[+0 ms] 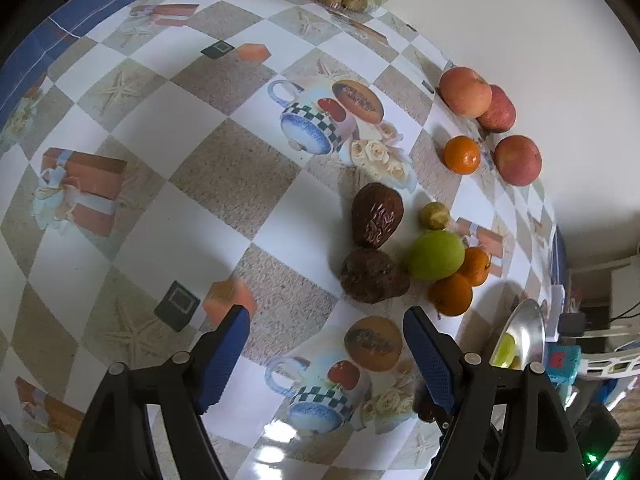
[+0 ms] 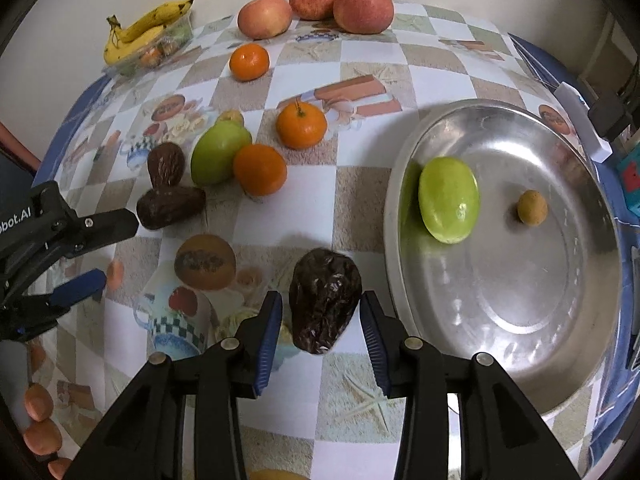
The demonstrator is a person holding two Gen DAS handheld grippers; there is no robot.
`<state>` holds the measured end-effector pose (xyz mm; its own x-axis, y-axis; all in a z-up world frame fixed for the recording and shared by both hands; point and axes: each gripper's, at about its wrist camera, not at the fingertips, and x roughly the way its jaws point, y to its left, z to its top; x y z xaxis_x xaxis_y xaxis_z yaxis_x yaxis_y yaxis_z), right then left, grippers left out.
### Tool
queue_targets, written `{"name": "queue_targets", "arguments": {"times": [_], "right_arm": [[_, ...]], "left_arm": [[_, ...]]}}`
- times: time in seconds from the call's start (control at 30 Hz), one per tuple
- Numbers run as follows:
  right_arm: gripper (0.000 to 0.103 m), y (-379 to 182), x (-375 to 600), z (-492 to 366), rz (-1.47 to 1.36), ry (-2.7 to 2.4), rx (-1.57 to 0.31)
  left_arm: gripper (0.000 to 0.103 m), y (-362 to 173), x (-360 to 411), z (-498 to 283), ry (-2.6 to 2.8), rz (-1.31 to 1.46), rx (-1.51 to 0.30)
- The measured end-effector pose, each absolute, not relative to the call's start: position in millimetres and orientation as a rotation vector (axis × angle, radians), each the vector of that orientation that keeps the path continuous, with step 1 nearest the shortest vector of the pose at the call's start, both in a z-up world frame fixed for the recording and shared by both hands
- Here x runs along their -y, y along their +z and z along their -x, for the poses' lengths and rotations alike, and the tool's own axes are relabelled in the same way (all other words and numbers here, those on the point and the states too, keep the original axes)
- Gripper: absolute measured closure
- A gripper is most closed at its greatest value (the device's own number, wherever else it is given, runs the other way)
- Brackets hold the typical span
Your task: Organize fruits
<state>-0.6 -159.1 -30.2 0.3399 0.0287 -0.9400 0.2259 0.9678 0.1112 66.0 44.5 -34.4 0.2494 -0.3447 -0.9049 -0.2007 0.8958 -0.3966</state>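
My right gripper (image 2: 321,312) is open, its blue pads on either side of a dark brown avocado (image 2: 325,300) lying on the tablecloth, small gaps showing. To its right a metal bowl (image 2: 520,304) holds a green mango (image 2: 449,199) and a small yellow fruit (image 2: 532,207). My left gripper (image 1: 326,320) is open and empty above the table, near two dark avocados (image 1: 374,276), a green mango (image 1: 434,255) and oranges (image 1: 451,295). It also shows in the right wrist view (image 2: 108,250) at the left edge.
Three apples (image 2: 362,7) and an orange (image 2: 249,62) lie at the back by the wall. A clear tray with bananas (image 2: 146,32) sits at the back left. Two oranges (image 2: 260,174) lie mid-table. The table edge runs close on the right, beyond the bowl.
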Motion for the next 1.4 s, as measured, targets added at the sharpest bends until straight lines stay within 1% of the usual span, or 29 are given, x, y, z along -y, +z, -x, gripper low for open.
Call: {"name": "queue_targets", "arguments": {"times": [0.2, 0.4, 0.47, 0.53, 0.57, 0.6, 0.63, 0.67, 0.73, 0.93, 1.2, 1.4], "right_arm": [[0.062, -34, 157, -8, -0.226, -0.118, -1.218], [0.063, -37, 156, -21, -0.2, -0.109, -1.198], [0.063, -37, 156, -25, -0.193, -0.108, -1.194], [0.063, -37, 156, -28, -0.197, -0.104, -1.188], [0.063, -37, 157, -29, -0.2, -0.102, -1.187], [0.063, -37, 158, -31, -0.202, -0.099, -1.185], [0.063, -38, 158, -32, -0.205, -0.098, -1.185], [0.063, -38, 159, -33, -0.208, -0.097, -1.184], [0.063, -38, 161, -35, -0.216, -0.095, -1.181], [0.063, -34, 166, -34, -0.238, -0.086, -1.172], [0.063, -2, 171, -29, -0.247, -0.089, -1.078], [0.063, 16, 190, -21, -0.261, -0.124, -1.021]], "left_arm": [[0.021, -37, -42, -75, -0.108, 0.503, -1.32], [0.024, -39, -32, -86, -0.128, 0.476, -1.301], [0.029, -40, -28, -89, -0.136, 0.475, -1.299], [0.041, -42, -26, -93, -0.143, 0.473, -1.297], [0.044, -43, -25, -94, -0.144, 0.47, -1.298], [0.05, -44, -25, -95, -0.144, 0.467, -1.3], [0.053, -45, -24, -96, -0.146, 0.465, -1.305], [0.054, -46, -24, -96, -0.152, 0.471, -1.308], [0.068, -46, -24, -97, -0.171, 0.503, -1.309], [0.069, -37, -26, -95, -0.194, 0.529, -1.285], [0.069, -8, -25, -88, -0.244, 0.533, -1.201], [0.069, 13, -4, -79, -0.3, 0.457, -1.139]]}}
